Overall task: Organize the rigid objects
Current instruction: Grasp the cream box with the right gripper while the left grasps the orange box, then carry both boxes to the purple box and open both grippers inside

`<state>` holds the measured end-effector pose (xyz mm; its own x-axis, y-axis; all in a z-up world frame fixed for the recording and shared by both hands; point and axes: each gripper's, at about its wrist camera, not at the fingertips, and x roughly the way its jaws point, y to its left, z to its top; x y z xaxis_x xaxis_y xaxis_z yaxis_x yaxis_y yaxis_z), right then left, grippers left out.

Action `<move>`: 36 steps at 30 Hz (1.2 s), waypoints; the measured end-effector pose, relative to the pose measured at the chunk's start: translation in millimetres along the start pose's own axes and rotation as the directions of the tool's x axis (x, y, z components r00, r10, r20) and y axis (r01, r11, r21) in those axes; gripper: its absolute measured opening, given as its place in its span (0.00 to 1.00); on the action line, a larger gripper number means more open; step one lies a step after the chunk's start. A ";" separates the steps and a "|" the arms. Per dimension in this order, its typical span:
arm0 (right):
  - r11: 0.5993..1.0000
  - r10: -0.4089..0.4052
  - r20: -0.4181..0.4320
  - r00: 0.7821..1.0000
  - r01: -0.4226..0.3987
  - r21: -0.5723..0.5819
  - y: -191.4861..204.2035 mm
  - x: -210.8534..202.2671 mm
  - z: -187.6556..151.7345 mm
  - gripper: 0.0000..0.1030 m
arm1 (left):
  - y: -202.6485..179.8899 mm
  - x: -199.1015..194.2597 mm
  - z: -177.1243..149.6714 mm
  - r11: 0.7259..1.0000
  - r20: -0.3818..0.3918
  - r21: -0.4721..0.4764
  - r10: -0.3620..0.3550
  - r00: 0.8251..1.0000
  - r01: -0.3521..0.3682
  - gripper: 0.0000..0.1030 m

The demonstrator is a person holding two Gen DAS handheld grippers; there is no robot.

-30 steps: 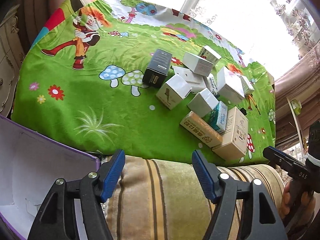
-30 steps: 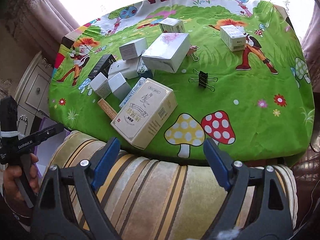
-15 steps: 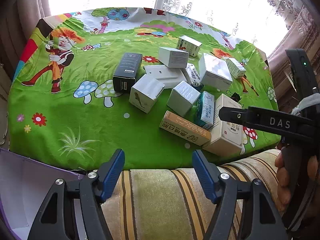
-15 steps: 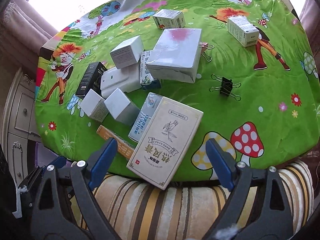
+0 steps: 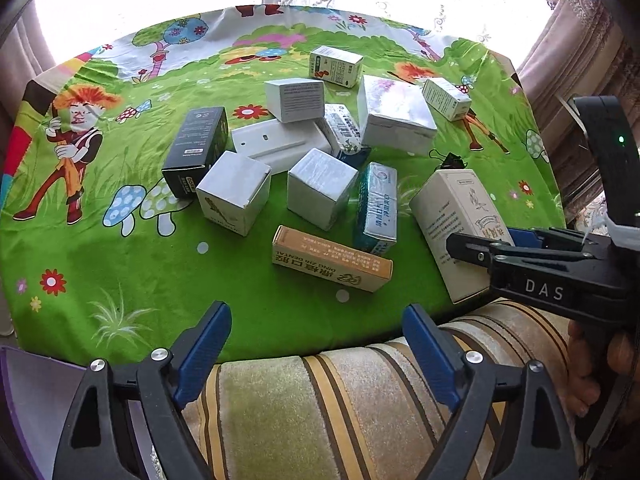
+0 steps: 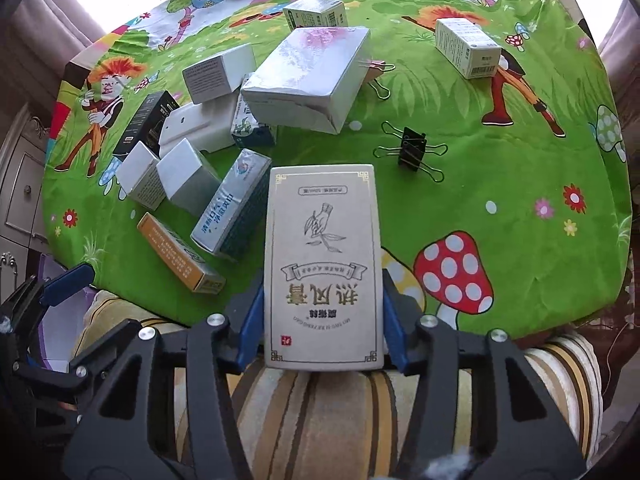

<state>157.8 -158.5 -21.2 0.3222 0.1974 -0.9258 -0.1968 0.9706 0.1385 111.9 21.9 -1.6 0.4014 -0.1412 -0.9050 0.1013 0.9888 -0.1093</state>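
Green tablecloth [image 6: 500,168]; cream box [image 6: 322,264] between right gripper [image 6: 322,326] pads, near end seemingly hidden.

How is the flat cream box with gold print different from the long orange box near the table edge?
The flat cream box with gold print is broad and sits between the closed jaws of the right gripper; the long orange box is narrow and lies free on the green cloth. The cream box points straight away from the right wrist camera; the orange box lies diagonally. Both are rigid printed cartons at the near edge.
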 end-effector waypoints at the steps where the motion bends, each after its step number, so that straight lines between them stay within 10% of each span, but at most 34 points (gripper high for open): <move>1: 1.000 -0.007 0.011 1.000 0.007 -0.004 -2.4 -2.9 -0.9 0.54 | -2.9 2.4 2.2 1.000 -0.003 0.013 -0.004 1.000 0.004 0.86; 24: 0.999 0.048 0.062 0.997 -0.047 -0.015 -21.1 -5.1 -8.0 0.54 | -12.0 47.4 31.0 0.988 -0.087 0.152 0.019 0.996 -0.006 0.99; 36: 0.998 0.054 0.057 0.997 -0.053 -0.023 -20.9 -3.8 -7.7 0.54 | -16.4 48.2 29.6 0.984 -0.086 0.179 0.013 0.996 0.002 0.80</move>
<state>153.5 -180.6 -23.2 0.3637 0.2572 -0.8953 -0.2347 0.9554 0.1791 156.5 -2.5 -31.3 0.3232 -0.1236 -0.9382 0.2635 0.9640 -0.0362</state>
